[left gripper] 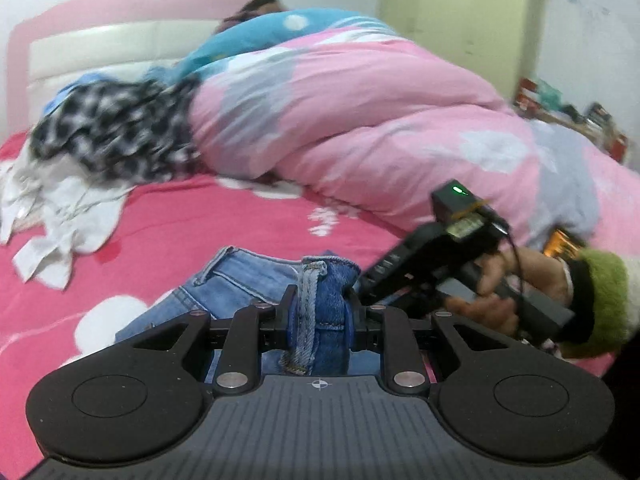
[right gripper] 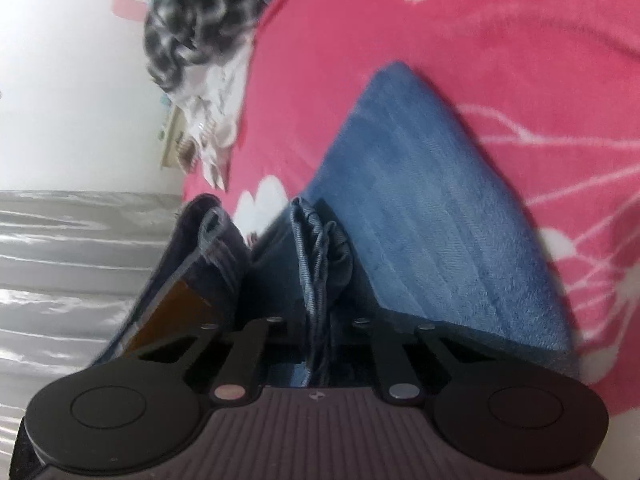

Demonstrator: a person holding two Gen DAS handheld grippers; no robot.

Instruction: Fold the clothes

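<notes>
Closest to us, between the left tongs, sits a bunched wad of blue denim jeans with a fleecy lining; the pads press on it from both sides, so we read these tongs as pinching the hem or waistband end. Our right tongs are likewise drawn in on a thick folded seam of the same jeans, which rises straight ahead of them. Beyond both pairs of tongs the rest of the garment lies on the pink flowered bed sheet.

What worries us first is the bulk of each pinch: several layers are gathered, and an inner layer could slide out if we pull the ends apart, leaving a crooked fold. In the right view a dark flap hangs loose just left of the tongs and may drag or tuck under. Ahead and to the left, a black-and-white checked garment over white clothing lies near enough that a wide swing could snag it. The pink quilt crowds the far right.
</notes>
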